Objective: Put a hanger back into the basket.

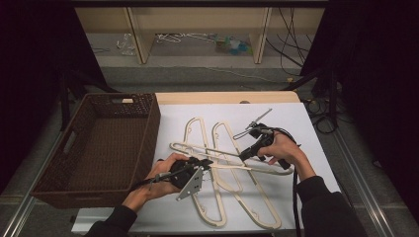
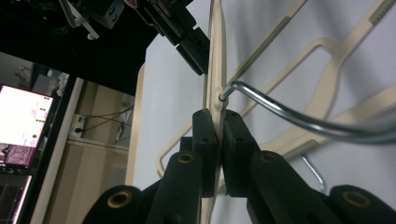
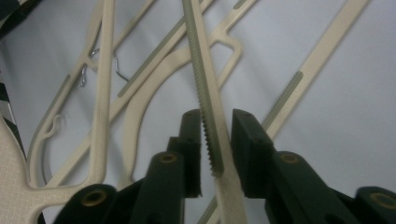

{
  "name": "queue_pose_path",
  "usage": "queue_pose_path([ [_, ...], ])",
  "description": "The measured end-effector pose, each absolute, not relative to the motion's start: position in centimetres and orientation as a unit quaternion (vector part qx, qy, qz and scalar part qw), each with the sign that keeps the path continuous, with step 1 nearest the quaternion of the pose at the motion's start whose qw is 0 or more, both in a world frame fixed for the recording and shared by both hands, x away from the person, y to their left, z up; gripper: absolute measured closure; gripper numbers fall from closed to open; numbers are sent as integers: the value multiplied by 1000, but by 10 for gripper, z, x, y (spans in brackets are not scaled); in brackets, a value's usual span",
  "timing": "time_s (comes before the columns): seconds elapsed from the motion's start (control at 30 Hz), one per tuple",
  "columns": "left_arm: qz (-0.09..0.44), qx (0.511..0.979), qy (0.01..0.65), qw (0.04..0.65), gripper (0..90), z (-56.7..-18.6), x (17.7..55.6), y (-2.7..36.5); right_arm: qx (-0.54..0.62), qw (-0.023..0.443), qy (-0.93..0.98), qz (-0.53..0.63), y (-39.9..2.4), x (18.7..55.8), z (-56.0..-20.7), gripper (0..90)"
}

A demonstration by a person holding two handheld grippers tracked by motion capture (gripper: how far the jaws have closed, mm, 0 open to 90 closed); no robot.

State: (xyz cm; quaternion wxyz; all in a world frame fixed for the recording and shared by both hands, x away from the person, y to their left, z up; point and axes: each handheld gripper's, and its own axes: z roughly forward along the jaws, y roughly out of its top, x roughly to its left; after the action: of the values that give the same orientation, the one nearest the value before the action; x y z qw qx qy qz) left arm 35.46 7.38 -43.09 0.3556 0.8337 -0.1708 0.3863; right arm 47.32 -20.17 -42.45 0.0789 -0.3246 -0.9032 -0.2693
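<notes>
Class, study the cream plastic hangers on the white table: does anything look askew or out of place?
Yes. The cream plastic hangers lie crossed and overlapping in a tangle, not stacked, while the brown woven basket beside them holds none. The left gripper clamps one hanger's neck.

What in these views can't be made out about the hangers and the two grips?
- High view: the left gripper jaw tips are hidden by its own body and grey plate, so the grip on the top hanger can't be read there.
- Right gripper view: whether the right gripper pads press the hanger bar; a gap shows on one side.
- Left gripper view: the metal hook blurs and is cut off by the right edge.
</notes>
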Motion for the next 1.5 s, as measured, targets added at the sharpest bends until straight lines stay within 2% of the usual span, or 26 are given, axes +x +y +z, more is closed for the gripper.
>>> queue_pose_path([
  [0.03, 387, 833, -174, 354, 853, -429, 355, 72, -325, 79, -901, -274, -203, 473, -423, 697],
  [0.07, 385, 835, -177, 352, 855, -427, 356, 71, -330, 59, -898, -286, -208, 473, -412, 561],
  [0.2, 380, 838, -180, 346, 855, -421, 360, 64, -336, -21, -889, -311, -217, 468, -382, 483],
  [0.33, 368, 847, -162, 347, 855, -411, 365, 61, -341, -77, -868, -353, -224, 454, -353, 429],
  [0.37, 366, 849, -159, 347, 855, -408, 367, 61, -335, -70, -870, -354, -226, 450, -346, 417],
  [0.53, 367, 852, -132, 349, 856, -391, 372, 63, -324, -111, -858, -384, -232, 428, -329, 350],
  [0.7, 360, 855, -141, 345, 855, -374, 378, 63, -324, -121, -847, -403, -239, 409, -318, 340],
  [0.77, 349, 867, -99, 341, 855, -361, 378, 67, -320, -137, -836, -425, -246, 396, -310, 337],
  [0.93, 332, 881, -42, 334, 855, -332, 387, 82, -313, -143, -823, -453, -257, 374, -302, 318],
  [1.0, 311, 870, 13, 382, 855, -329, 386, 86, -314, -147, -818, -459, -260, 367, -301, 278],
  [1.07, 308, 868, 30, 387, 855, -326, 386, 89, -320, -147, -814, -462, -263, 362, -301, 274],
  [1.1, 289, 864, 71, 405, 855, -320, 384, 96, -317, -155, -815, -459, -264, 360, -303, 273],
  [1.27, 232, 844, 157, 457, 855, -306, 377, 113, -326, -157, -822, -440, -263, 352, -323, 256],
  [1.5, 197, 816, 225, 495, 855, -280, 363, 144, -322, -132, -846, -404, -256, 349, -353, 256],
])
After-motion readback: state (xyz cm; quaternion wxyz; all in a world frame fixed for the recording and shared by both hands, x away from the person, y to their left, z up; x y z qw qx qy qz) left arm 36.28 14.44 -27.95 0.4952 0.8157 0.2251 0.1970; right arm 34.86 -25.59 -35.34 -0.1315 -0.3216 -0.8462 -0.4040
